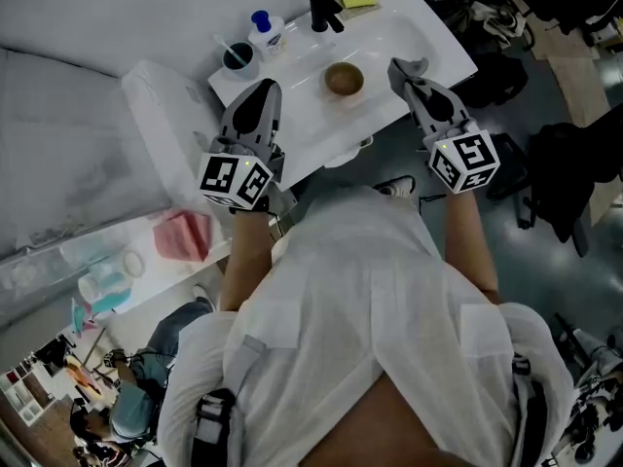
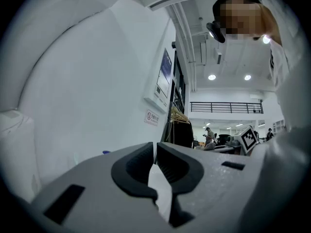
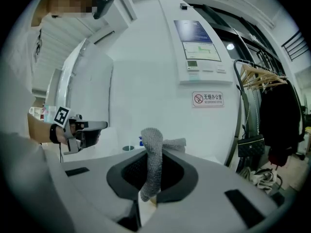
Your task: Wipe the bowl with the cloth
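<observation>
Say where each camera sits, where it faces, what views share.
Head view: on the head, steeply down at counter and bowl; torso, left gripper, right gripper show.
Left gripper view: rides it, toward a wall; shut fingers.
Right gripper view: rides it, facing that wall; fingers pinch cloth.
Shared: each gripper view shows the other gripper.

left gripper (image 1: 263, 90): at 11 o'clock, held level, jaws closed, empty | right gripper (image 1: 402, 68): at 1 o'clock, jaws pinching cloth (image 3: 151, 164) | both arms stretched out front
</observation>
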`<state>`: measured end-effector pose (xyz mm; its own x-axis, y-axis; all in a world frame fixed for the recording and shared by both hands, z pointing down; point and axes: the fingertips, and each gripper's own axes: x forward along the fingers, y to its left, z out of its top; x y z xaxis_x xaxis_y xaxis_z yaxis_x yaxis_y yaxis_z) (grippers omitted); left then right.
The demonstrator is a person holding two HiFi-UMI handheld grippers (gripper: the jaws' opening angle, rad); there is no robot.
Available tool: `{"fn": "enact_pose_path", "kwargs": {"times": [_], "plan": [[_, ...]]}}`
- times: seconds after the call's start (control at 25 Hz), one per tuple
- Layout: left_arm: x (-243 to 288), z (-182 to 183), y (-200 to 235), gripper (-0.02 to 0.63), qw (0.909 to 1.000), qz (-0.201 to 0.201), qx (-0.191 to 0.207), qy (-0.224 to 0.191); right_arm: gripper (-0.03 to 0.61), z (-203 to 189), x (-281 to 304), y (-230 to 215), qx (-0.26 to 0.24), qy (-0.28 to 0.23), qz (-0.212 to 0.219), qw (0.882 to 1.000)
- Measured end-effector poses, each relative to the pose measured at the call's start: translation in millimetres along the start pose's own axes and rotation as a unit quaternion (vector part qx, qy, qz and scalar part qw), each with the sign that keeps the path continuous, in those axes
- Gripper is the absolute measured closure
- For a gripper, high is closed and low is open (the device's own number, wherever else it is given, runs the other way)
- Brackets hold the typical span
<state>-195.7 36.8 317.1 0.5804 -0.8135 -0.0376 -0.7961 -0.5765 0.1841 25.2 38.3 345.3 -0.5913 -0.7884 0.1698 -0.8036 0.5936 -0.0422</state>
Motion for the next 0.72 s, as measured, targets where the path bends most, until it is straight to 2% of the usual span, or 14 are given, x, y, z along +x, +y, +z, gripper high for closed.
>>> {"fn": "enact_pose_path", "kwargs": {"times": [0.4,0.72], "plan": [[4,-34,-7,0.583,0.9987,-0.029,-0.016,0.040,0.538,-24,-6,14,0.033,0.023,0.006,0.999],[51,-74,-17,0.583,0.9926,-0.061,0.001,0.105,0.538,-34,17,-22,0.047,0.034,0.014,0.998]]}}
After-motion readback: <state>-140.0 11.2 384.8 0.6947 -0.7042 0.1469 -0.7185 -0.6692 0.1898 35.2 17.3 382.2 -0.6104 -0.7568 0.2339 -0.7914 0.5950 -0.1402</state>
